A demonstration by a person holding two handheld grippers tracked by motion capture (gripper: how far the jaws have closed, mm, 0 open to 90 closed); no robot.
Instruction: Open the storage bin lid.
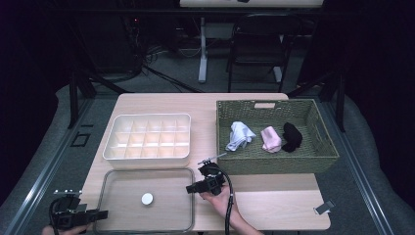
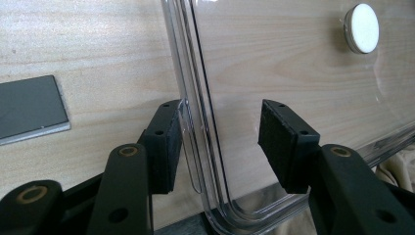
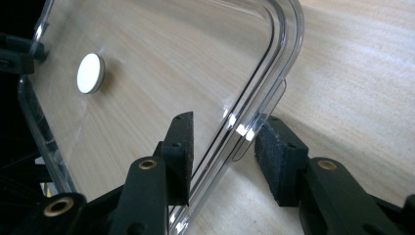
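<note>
So here's where I'm at: the clear lid (image 1: 145, 199) is lying flat on the table (image 1: 274, 205), right in front of the white divider tray (image 1: 147, 136), with its little white knob (image 1: 147, 198) facing up.

My left gripper (image 1: 100, 214) sits at the lid's near left edge. In the left gripper view its jaws are partly open and straddle the lid's rim (image 2: 195, 122); the left pad (image 2: 164, 147) looks to be right against the rim, while the right pad (image 2: 278, 142) stands clear of it.

My right gripper (image 1: 190, 189) is over at the lid's right edge, also partly open. The rim (image 3: 254, 112) runs between the pads, with a gap showing on both sides.

The woven basket (image 1: 323, 156) with rolled socks sits behind to the right.
</note>
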